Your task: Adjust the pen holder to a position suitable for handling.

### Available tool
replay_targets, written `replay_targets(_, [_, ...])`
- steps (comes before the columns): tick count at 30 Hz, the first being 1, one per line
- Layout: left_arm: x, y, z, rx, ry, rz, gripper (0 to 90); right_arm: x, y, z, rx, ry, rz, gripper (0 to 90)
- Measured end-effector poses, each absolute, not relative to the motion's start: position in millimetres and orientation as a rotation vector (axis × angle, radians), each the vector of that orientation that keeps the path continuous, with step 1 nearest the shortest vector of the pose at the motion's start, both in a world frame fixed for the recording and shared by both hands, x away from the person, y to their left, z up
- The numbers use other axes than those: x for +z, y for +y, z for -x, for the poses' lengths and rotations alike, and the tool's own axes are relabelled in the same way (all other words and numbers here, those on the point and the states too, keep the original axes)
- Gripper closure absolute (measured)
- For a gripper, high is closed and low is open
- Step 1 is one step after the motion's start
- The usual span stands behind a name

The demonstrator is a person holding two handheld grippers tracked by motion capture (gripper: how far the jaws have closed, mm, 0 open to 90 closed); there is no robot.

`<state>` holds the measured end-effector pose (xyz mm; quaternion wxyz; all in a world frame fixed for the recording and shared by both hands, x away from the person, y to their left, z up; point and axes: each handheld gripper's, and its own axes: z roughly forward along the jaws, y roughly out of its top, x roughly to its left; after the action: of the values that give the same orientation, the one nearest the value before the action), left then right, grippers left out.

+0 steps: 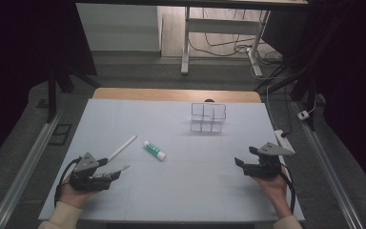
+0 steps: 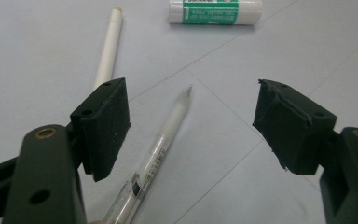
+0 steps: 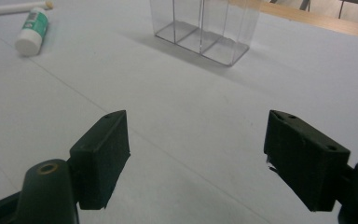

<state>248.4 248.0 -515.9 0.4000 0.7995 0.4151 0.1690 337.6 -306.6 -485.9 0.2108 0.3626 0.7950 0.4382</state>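
Note:
A clear-barrelled pen (image 2: 164,140) lies on the pale mat between the jaws of my left gripper (image 2: 193,119), which stand wide apart without touching it. Beyond it lie a white pen (image 2: 108,49) and a green-and-white glue stick (image 2: 216,11). In the high view my left gripper (image 1: 108,170) sits at the front left with the clear pen (image 1: 119,170) at its tips, the white pen (image 1: 122,147) and glue stick (image 1: 154,150) just past it. My right gripper (image 1: 246,156) rests open at the front right, nothing between its jaws (image 3: 196,154). A clear divided box (image 1: 208,118) stands far centre.
The pale mat (image 1: 186,195) covers the table, with a wooden edge (image 1: 171,94) at the back. The right gripper view has the clear box (image 3: 205,28) ahead and the glue stick (image 3: 31,30) far left. A power strip (image 1: 284,140) lies off the right edge.

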Motion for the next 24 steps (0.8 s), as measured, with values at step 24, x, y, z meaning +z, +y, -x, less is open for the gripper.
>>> replay_targets(24, [-517.0, 247.0, -248.1, 0.425, 1.051, -2.027, 26.1, -475.0, -294.7, -378.4, 1.205, 2.177, -1.057, 37.9])
